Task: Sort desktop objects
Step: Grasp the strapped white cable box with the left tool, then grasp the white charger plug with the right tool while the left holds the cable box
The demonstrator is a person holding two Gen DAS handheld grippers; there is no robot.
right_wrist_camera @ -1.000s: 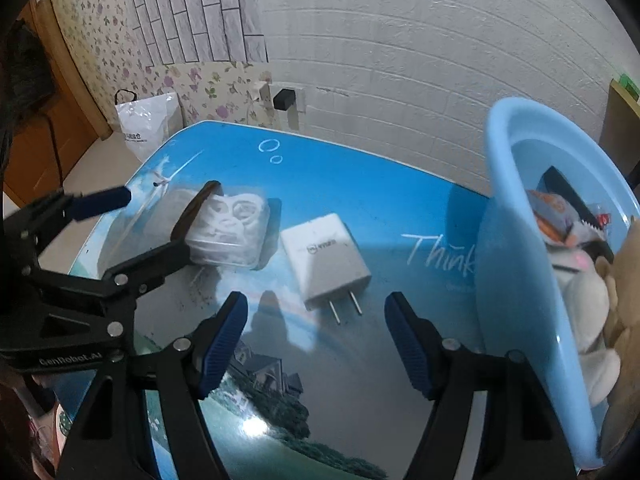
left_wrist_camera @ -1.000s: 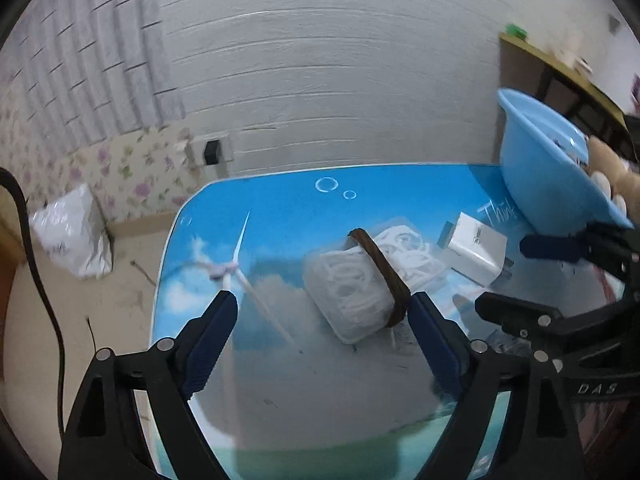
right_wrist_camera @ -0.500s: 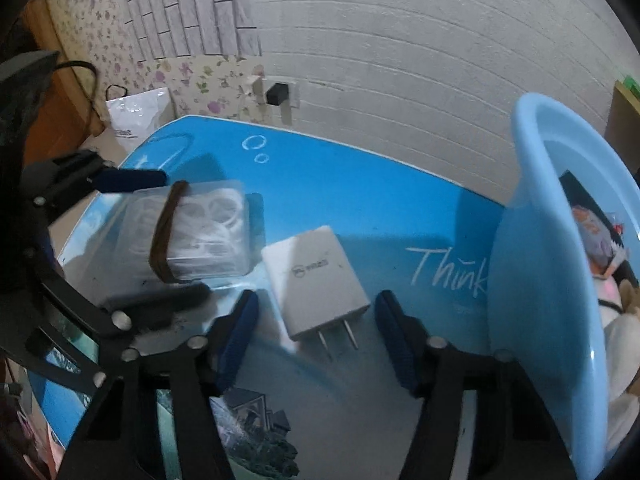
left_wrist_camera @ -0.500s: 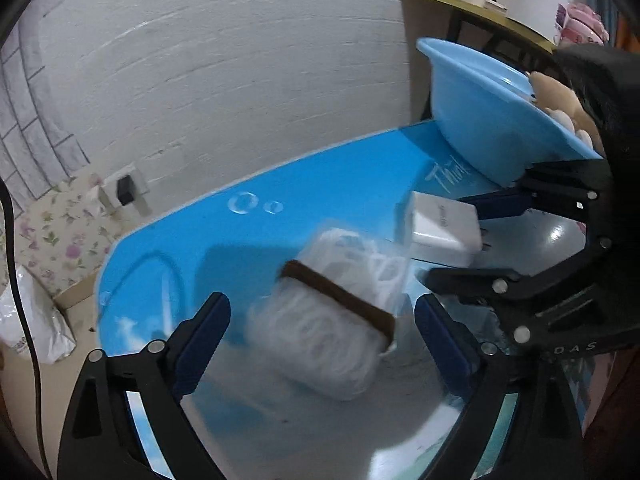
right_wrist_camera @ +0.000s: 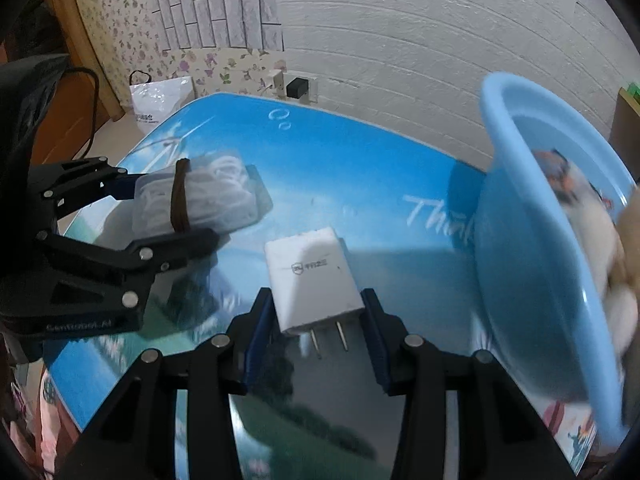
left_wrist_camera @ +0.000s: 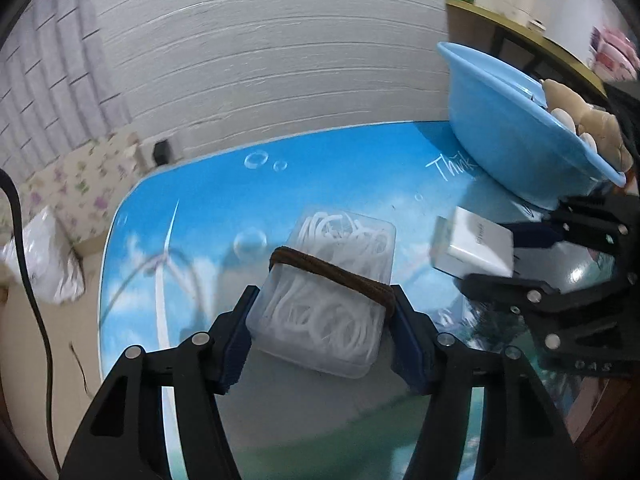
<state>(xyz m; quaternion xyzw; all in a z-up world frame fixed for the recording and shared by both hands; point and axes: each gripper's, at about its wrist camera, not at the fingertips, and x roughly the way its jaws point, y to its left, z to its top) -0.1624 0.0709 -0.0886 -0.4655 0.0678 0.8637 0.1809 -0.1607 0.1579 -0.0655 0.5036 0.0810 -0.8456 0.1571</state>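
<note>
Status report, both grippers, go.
Left gripper closing on the clear cable box. Right gripper closing on the white charger. Blue basin close right, path clear.

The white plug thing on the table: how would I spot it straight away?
Start at the big blue basin on the sky-printed table. Just left of it lies the white charger, between the right gripper fingers. Unlike the clear cable box beside it, it has two metal prongs.
</note>
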